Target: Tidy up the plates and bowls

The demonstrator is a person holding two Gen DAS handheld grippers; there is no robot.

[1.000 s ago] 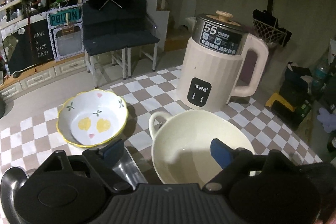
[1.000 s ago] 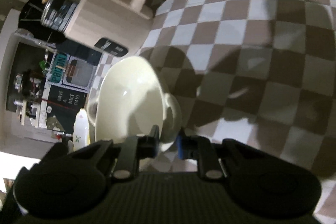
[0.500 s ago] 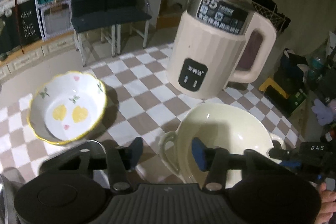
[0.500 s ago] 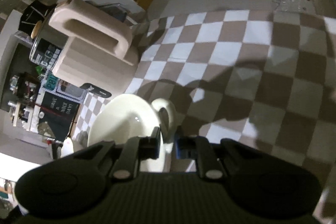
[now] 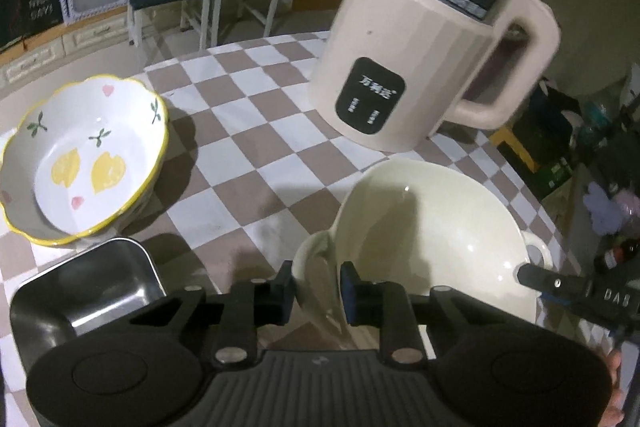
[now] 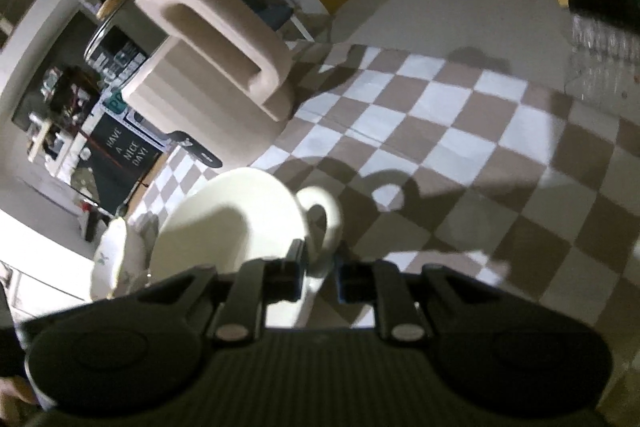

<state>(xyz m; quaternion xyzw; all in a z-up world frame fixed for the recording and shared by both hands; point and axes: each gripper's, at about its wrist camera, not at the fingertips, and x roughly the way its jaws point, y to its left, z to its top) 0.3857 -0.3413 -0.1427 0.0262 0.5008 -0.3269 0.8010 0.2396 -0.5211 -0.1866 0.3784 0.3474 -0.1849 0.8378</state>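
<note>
A cream bowl with two loop handles [image 5: 432, 227] is held tilted above the checkered table, between both grippers. My left gripper [image 5: 318, 285] is shut on its left rim beside the handle. My right gripper [image 6: 320, 269] is shut on the opposite rim by the other handle; the bowl [image 6: 228, 227] fills the lower left of the right wrist view. A white bowl with a yellow scalloped rim and lemon pattern [image 5: 84, 155] sits on the table to the left, and shows edge-on in the right wrist view [image 6: 114, 259].
A large beige electric kettle [image 5: 424, 67] stands on the checkered tablecloth [image 5: 256, 131] just behind the cream bowl. A shiny steel tray [image 5: 92, 279] lies at the near left. Chairs and shelves stand beyond the table's far edge.
My left gripper has closed from wide open onto the cream bowl's left rim. The bowl has tipped and shifted right in the left view. The right gripper stays clamped on the rim.
</note>
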